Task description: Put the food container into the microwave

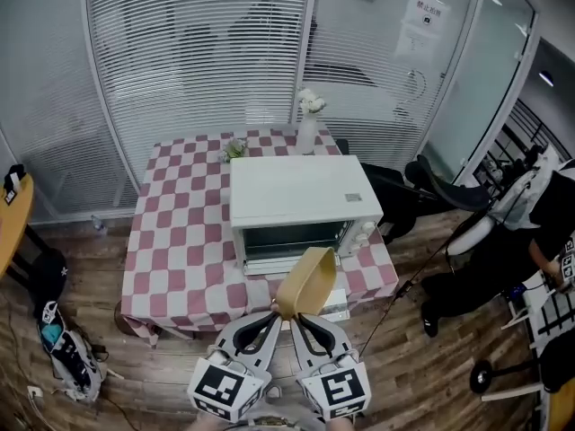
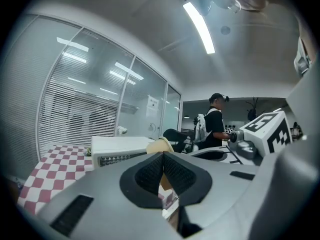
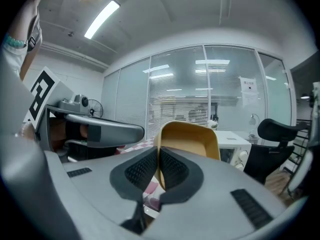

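A tan food container (image 1: 306,282) hangs tilted over the front edge of the red-checked table (image 1: 180,241), just before the white microwave (image 1: 301,191). The microwave's dark front (image 1: 287,239) faces me, and I cannot tell whether its door is open. My left gripper (image 1: 270,320) and right gripper (image 1: 305,321) meet at the container's near end, both shut on its rim. In the right gripper view the container (image 3: 191,139) stands up from between the pads (image 3: 170,168). In the left gripper view only a tan sliver of the container (image 2: 160,145) shows above the closed pads (image 2: 150,173).
A vase of white flowers (image 1: 307,119) and a small plant (image 1: 235,148) stand behind the microwave. A person (image 1: 535,241) and an office chair (image 1: 449,191) are at the right, and bags (image 1: 63,348) lie on the floor at the left. A blinds-covered glass wall (image 1: 207,52) backs the table.
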The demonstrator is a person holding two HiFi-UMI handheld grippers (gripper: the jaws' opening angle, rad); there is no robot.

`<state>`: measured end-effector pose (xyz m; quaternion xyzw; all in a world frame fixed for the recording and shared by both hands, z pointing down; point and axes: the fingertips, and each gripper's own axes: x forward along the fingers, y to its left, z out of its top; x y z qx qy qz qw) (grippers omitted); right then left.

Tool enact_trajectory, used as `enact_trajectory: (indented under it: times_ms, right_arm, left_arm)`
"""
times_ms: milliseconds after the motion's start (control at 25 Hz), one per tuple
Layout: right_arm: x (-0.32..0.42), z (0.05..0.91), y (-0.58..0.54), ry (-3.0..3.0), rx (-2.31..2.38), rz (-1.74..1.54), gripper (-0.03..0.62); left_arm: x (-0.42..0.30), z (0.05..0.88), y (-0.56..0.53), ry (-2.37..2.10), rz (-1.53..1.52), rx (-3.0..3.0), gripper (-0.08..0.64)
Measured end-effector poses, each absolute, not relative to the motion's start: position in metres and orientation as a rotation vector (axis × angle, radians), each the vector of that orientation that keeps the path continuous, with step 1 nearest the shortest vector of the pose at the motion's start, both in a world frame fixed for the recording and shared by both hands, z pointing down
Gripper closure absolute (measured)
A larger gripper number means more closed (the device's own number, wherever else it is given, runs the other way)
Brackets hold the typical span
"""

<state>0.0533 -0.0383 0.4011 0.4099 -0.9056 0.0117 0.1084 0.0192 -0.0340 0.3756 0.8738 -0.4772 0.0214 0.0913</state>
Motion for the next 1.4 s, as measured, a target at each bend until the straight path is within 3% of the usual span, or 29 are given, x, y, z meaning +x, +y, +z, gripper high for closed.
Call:
enact_trajectory:
  times_ms: [1400]
  right_arm:
    - [0.064, 0.490, -0.179, -2.369, 1.389, 0.281, 0.586]
  left_arm:
    - [0.032, 0.402, -0.193, -1.043, 0.182, 2.758, 0.548]
